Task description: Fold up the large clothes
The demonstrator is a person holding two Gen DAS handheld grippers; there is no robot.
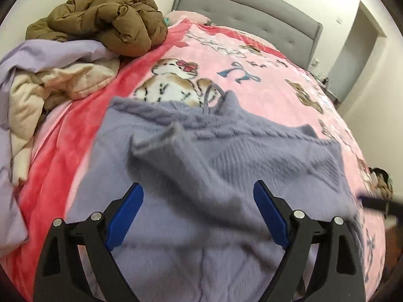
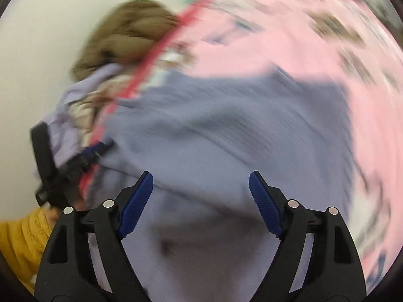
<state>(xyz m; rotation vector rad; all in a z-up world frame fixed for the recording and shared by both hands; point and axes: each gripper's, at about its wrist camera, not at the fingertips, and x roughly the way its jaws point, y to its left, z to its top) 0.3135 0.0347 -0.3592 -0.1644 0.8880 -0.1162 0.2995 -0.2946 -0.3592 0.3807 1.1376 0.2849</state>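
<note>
We see left gripper point(image 1: 198, 196) and right gripper point(image 2: 200, 188) both spread, pinching nothing, over the lavender sweater point(image 1: 226, 156). Beyond it: pink blanket point(image 1: 264, 70), its lettering unreadable; far left, brown jacket point(image 1: 105, 17).

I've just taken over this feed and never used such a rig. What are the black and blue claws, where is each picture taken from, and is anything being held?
The claws are two hand-held grippers, one in each of a person's hands; no robot arm is involved. Each carries a wide-angle camera looking along its fingers. One picture is from the left gripper, the other from the right gripper, which is blurred.

Both look down on a bed with a pink blanket. A lilac sweater lies spread on it. A brown jacket and crumpled bedding sit at the side.

Both grippers are open above the sweater and hold nothing. The yellow sleeve is the person's arm.
</note>
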